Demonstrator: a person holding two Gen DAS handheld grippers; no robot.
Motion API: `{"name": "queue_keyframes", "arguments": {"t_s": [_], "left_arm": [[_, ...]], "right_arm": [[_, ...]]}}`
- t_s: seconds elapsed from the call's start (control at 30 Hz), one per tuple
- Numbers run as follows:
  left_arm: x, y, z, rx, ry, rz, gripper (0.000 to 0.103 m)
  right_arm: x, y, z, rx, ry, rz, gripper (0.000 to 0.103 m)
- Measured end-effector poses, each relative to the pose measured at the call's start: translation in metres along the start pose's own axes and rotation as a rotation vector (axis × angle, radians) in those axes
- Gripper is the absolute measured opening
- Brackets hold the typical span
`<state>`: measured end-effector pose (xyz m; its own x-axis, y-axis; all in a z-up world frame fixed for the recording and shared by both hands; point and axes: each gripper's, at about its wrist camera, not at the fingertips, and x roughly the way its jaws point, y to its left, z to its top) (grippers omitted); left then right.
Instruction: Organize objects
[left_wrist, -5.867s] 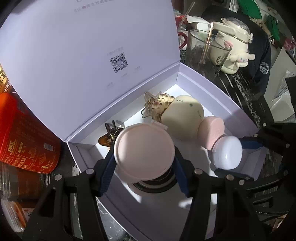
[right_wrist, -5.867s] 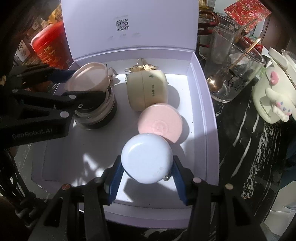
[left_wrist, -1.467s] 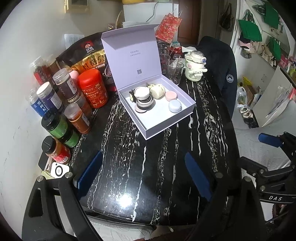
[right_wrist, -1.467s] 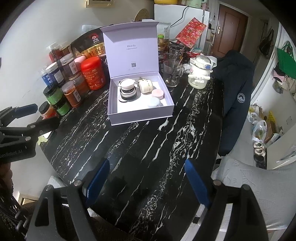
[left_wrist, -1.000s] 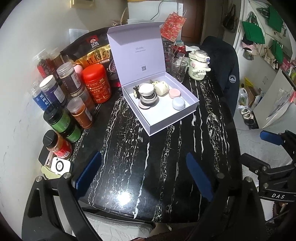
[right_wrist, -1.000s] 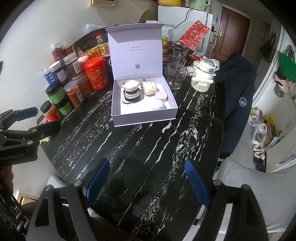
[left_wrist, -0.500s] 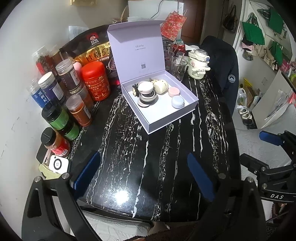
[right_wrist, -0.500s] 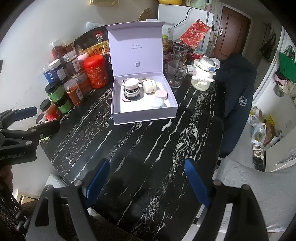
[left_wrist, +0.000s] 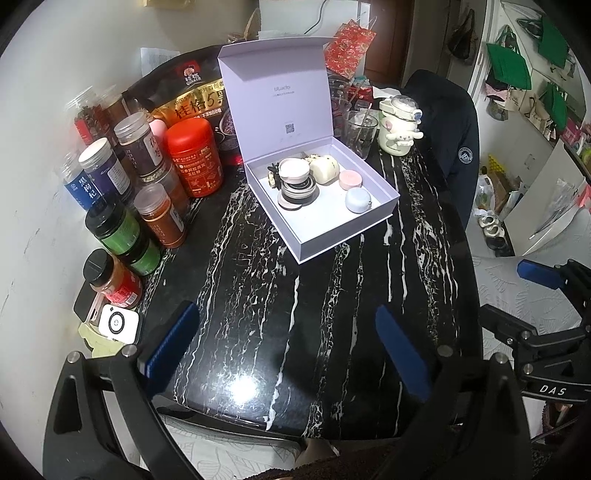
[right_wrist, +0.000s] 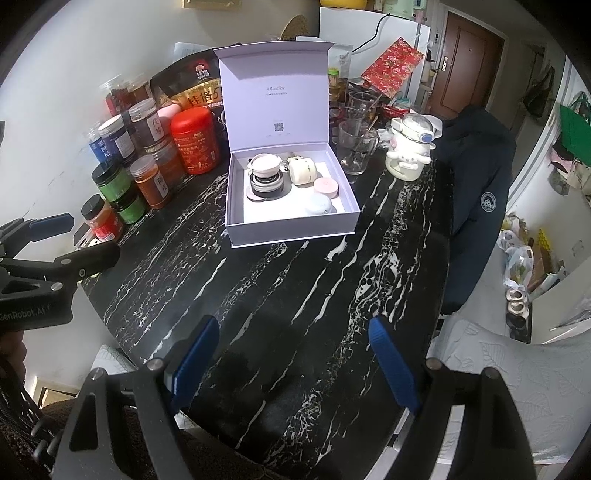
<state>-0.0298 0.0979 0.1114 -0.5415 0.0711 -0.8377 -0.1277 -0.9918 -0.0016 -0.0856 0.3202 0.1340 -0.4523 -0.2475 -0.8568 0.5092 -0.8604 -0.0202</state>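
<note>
left gripper: fingers spread wide, empty, above black marble worktop | right gripper: fingers spread wide, empty | lavender gift box: lid upright, mid-worktop, holding pale blue round case, pink compact, cream pouch, stacked jar

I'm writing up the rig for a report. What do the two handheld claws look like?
Both are matte black frames with silver bolts and blue pads lining the fingers. The left claw carries white "GenRobot.AI" lettering on its side; the right claw shows "DAS" in white. No cables or sleeves are clearly visible.
</note>
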Motion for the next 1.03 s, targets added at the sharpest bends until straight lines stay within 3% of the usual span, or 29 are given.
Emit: {"name": "queue_keyframes", "arguments": {"t_s": [1.03], "left_arm": [[-0.006, 0.006, -0.012, 0.008, -0.01, -0.006, 0.102]], "right_arm": [[-0.008, 0.011, -0.005, 0.0, 0.02, -0.023, 0.084]]}}
